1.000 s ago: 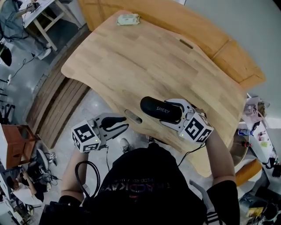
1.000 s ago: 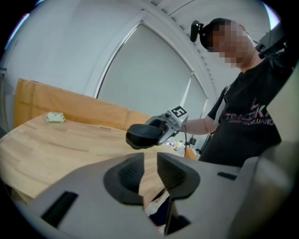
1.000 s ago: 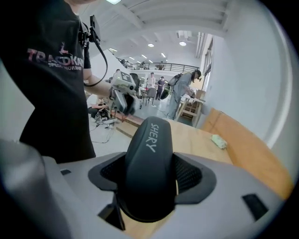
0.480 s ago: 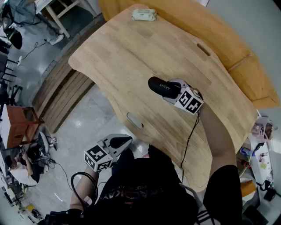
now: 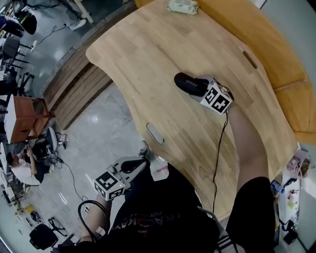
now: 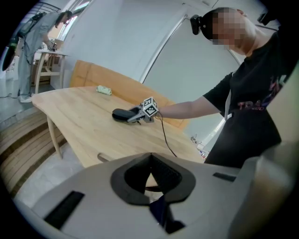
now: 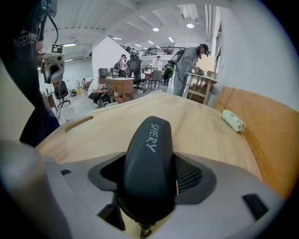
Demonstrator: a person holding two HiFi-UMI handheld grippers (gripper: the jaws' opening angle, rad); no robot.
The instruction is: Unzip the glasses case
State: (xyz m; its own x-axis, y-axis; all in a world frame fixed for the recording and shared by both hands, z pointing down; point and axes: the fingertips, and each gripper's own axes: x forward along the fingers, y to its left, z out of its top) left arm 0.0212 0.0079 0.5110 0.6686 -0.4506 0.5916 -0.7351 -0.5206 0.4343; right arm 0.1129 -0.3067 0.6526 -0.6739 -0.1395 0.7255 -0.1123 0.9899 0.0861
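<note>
The black glasses case (image 5: pixel 187 82) marked SHERY lies lengthwise between the jaws of my right gripper (image 5: pixel 196 88), which is shut on it, low over the wooden table (image 5: pixel 148 54). In the right gripper view the case (image 7: pixel 149 149) fills the gap between the pads of that gripper (image 7: pixel 150 179); its zip pull hangs at the near end. In the left gripper view the case (image 6: pixel 121 114) sits at the tabletop; I cannot tell whether it touches. My left gripper (image 5: pixel 140 163) is shut on nothing, off the table's near edge by the person's body, seen with jaws together (image 6: pixel 150 156).
A pale green packet (image 5: pixel 182 6) lies at the table's far end, also in the right gripper view (image 7: pixel 232 120). A slot (image 5: pixel 154 133) is cut near the table's front edge. An orange-brown panel (image 5: pixel 276 54) borders the far right. Chairs and people stand on the floor at left.
The right gripper carried the case away from the body, further onto the table. The left gripper's jaws closed and it sank below the table's edge, toward the body.
</note>
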